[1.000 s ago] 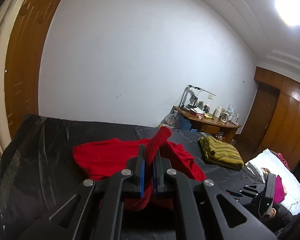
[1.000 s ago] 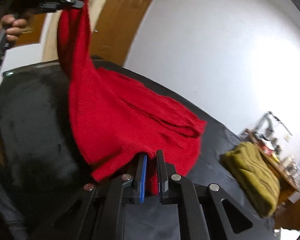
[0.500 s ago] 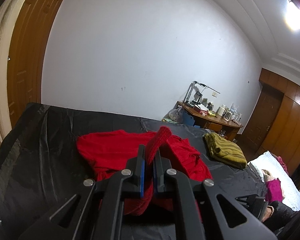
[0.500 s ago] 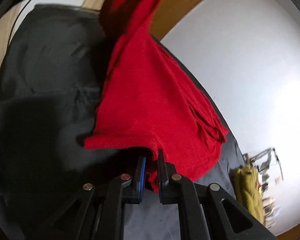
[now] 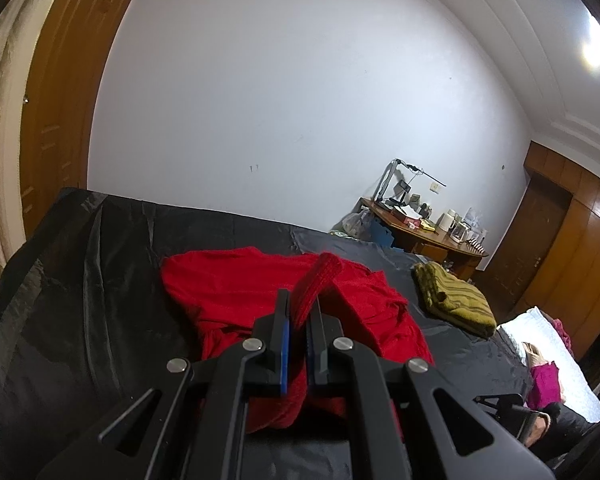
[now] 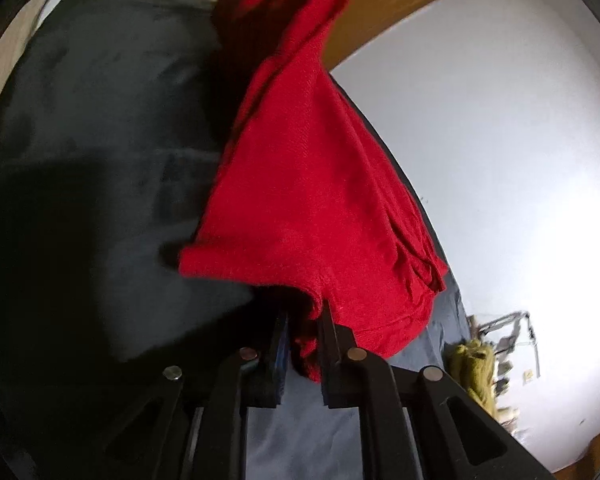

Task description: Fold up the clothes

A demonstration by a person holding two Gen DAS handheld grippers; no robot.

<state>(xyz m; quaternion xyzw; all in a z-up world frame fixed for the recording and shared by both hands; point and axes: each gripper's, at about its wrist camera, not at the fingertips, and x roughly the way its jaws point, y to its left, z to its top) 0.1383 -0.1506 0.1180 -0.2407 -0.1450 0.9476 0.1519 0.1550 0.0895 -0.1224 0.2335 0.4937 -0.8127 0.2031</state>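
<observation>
Black bed (image 5: 80, 280) bears red sweater (image 5: 228, 284), hem lifted by claws.

Left gripper (image 5: 298, 314): fingers pressed together on a ribbed strip of the red garment (image 5: 236, 280), blue pad faces just showing either side of the cloth, aimed level and forward; right gripper (image 6: 304, 320): jaws likewise clamped on a bunched edge of the same fabric, tilted upward; part of a hand (image 5: 534, 426) visible low at the right edge of the left wrist view.
</observation>
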